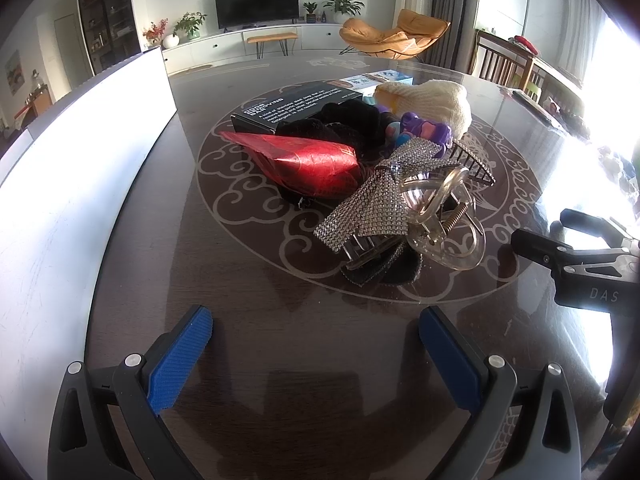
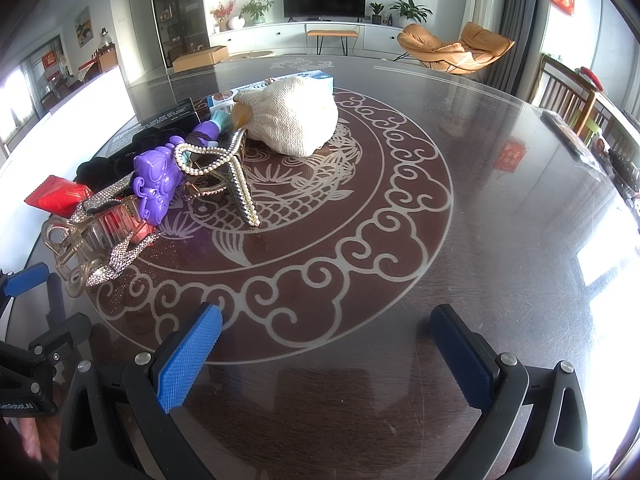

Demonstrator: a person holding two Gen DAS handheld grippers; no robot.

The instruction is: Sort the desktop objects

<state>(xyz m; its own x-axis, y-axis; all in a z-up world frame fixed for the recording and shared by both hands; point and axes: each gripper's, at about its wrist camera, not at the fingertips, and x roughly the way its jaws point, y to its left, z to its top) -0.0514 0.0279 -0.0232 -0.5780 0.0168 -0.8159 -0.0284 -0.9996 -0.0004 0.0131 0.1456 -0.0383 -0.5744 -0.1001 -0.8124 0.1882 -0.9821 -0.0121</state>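
Sorting not started, as far as visible: everything sits in one heap on the counter (image 1: 248,320). Clear claw clip (image 1: 444,220) is the pile's nearest edge, red packet (image 1: 308,160) left of it, cream knit (image 2: 296,120) behind. Left gripper (image 1: 316,344) and right gripper (image 2: 326,340): fingers spread, empty, short of the clip.

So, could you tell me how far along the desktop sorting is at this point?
Nothing looks sorted: the clear claw clip, rhinestone bow, red packet and knitted pouch lie piled mid-table. Left gripper and right gripper are open and empty. The whole pile remains.
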